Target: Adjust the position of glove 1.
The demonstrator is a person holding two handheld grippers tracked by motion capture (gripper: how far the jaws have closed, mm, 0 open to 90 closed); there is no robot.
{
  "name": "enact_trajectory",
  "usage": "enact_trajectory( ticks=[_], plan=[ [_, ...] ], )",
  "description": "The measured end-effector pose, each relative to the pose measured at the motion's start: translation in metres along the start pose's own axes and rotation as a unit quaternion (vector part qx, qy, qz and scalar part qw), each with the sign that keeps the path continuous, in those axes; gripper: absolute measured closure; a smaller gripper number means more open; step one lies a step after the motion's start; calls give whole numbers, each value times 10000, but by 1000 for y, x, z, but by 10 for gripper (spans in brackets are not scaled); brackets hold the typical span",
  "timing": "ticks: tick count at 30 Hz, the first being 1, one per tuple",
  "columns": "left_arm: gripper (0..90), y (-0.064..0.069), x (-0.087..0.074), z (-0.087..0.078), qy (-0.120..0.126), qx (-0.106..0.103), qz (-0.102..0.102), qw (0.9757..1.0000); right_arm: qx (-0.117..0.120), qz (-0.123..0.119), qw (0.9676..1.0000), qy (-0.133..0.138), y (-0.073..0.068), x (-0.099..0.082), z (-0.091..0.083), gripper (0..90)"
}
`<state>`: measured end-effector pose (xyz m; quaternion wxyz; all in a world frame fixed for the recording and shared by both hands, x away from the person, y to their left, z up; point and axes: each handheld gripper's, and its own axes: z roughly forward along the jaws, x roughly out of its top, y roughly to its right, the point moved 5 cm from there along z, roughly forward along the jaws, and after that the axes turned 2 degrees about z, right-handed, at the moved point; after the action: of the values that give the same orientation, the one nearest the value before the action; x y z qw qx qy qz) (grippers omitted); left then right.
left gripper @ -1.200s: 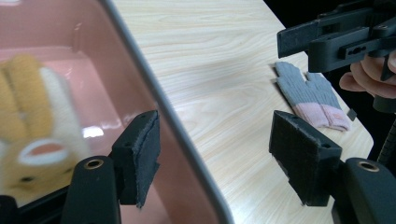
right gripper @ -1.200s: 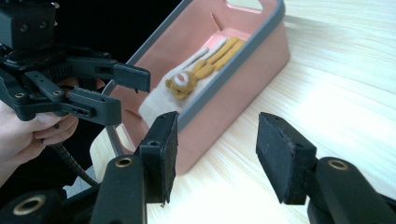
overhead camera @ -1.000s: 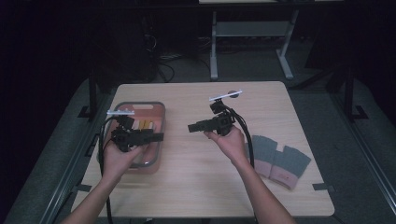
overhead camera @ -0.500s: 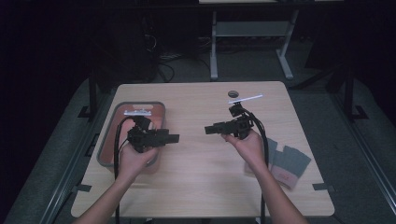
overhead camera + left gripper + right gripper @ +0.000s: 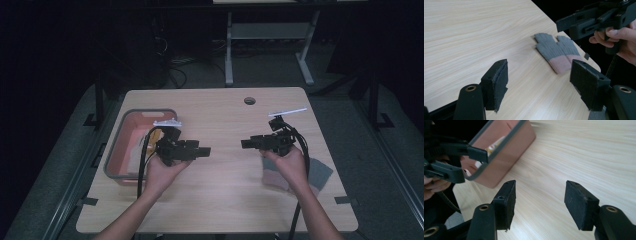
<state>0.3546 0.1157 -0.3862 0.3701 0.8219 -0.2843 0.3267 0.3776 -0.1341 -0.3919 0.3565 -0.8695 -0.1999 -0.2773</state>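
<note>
My left gripper (image 5: 206,150) hangs over the table just right of the pink tub (image 5: 120,150), jaws pointing right, open and empty (image 5: 539,67). My right gripper (image 5: 245,144) faces it from the right with its jaws pointing left. They have just been opening and nothing is between them (image 5: 540,186). A pair of grey gloves with pink cuffs (image 5: 556,51) lies flat near the table's right edge. In the high view my right hand covers part of the gloves (image 5: 322,175).
The grey-rimmed pink tub (image 5: 506,157) stands at the table's left and holds some yellowish items I cannot make out. A cable hole (image 5: 249,100) sits near the far edge of the wooden table (image 5: 225,210). Cables trail from both grippers.
Both hands have shifted to the right across the table. The left gripper has left the tub; the right hand has come over the gloves. The right jaws stand a little wider.
</note>
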Motion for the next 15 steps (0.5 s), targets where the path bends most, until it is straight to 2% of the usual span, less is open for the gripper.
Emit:
enact_trajectory(
  ticks=[7,8,15],
  plan=[
    [304,13,-2,17,-72,-100,121,9999,-191,9,9998,18,11,-13,-17,416],
    [304,17,-3,23,-95,-141,145,9998,-246,41,9997,59,17,-18,-23,417],
    [299,27,-4,39,-103,-252,201,9994,-495,121,9987,100,34,-35,-40,421]
  ],
)
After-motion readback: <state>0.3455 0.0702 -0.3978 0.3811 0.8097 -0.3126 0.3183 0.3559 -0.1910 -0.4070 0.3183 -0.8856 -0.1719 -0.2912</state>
